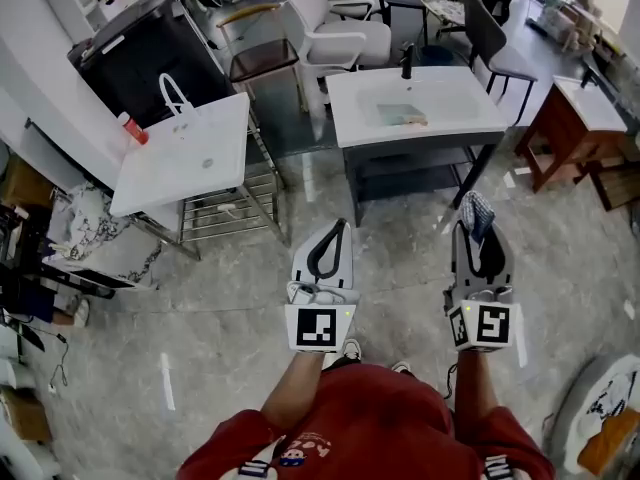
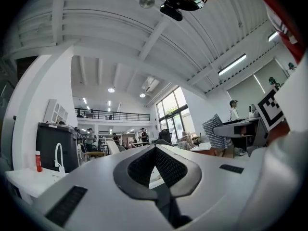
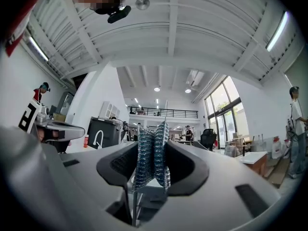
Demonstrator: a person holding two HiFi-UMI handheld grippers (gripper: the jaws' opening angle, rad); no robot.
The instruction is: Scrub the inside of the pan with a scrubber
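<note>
left gripper — jaws together, empty | right gripper clamped on scrubber | sink — flat pad inside

The head view looks steeply down from above. Both gripper views tilt upward along their jaws and share the black cabinet.

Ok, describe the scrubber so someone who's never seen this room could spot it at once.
Find the person in the red top, then follow the right arm to the right gripper. The scrubber is clamped at its tip, a folded blue-and-white mesh pad; the left gripper is shut on nothing.
</note>
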